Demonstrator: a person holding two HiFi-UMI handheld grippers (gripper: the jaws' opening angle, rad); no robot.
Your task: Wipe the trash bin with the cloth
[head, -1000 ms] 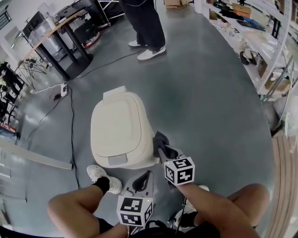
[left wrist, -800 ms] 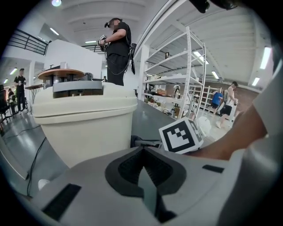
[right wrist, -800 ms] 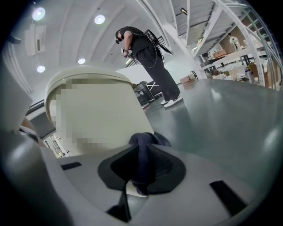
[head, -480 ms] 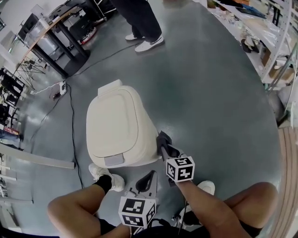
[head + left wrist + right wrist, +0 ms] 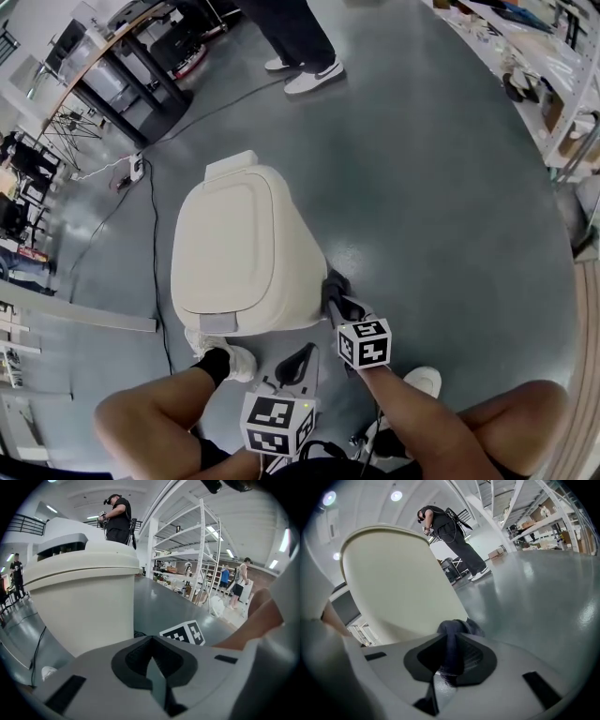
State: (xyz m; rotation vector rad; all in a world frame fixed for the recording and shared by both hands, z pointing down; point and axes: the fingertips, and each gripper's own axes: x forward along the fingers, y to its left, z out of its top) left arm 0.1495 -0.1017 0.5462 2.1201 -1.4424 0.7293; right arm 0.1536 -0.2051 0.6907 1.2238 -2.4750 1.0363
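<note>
A cream trash bin (image 5: pixel 239 253) with a closed lid stands on the grey floor in the head view. My right gripper (image 5: pixel 330 292) is shut on a dark blue cloth (image 5: pixel 335 281) and presses it against the bin's lower right side. The right gripper view has the cloth (image 5: pixel 452 637) pinched between the jaws, with the bin wall (image 5: pixel 393 583) just beyond. My left gripper (image 5: pixel 298 356) hangs shut and empty near the bin's front corner. In the left gripper view the bin (image 5: pixel 82 592) fills the left.
A person (image 5: pixel 291 37) stands beyond the bin. A black cable (image 5: pixel 155 253) runs along the floor at its left. Tables (image 5: pixel 122 66) sit at the upper left and shelving (image 5: pixel 534 66) at the upper right. My white shoe (image 5: pixel 230 356) rests by the bin's front.
The head view has shifted, so the bin sits a little higher and more upright in frame. My right gripper and cloth stay against the bin's right side, slightly lower along it.
</note>
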